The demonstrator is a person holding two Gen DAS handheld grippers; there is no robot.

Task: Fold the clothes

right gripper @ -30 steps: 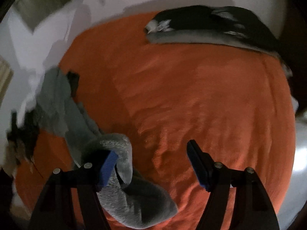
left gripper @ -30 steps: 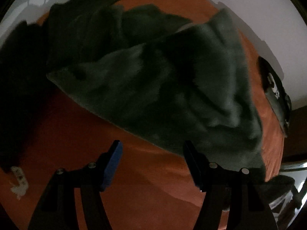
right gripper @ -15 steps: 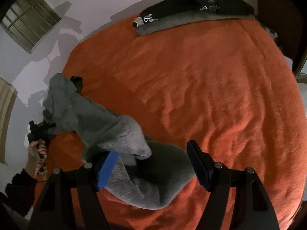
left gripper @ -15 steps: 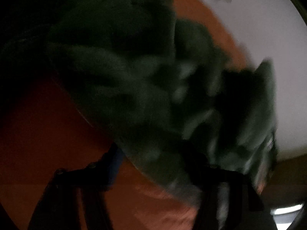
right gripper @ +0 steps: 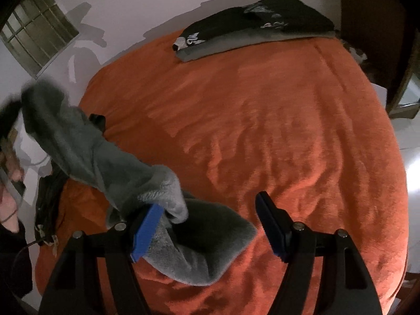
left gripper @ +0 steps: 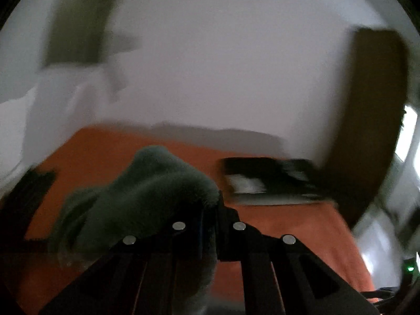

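Note:
A grey fleece garment (left gripper: 147,197) bulges out of my left gripper (left gripper: 210,218), whose jaws are shut on a fold of it, raised above the orange bed (left gripper: 288,225). In the right wrist view the same garment (right gripper: 110,168) stretches from its lifted, blurred upper end at far left down to a heap on the bedspread. My right gripper (right gripper: 210,225) hangs open over that lower heap. Its left blue pad (right gripper: 145,232) is by the pale fleece lining, and nothing is pinched.
A folded stack of black and grey clothes (right gripper: 257,29) lies at the bed's far edge by the white wall. A black garment (right gripper: 48,199) hangs off the bed's left side, near a person's hand (right gripper: 10,178). Dark wooden furniture (left gripper: 372,120) stands at right.
My left gripper closed on the grey garment and swung upward with it, so its view now faces the wall. The garment's left end rose. The right gripper drifted a little and stayed open.

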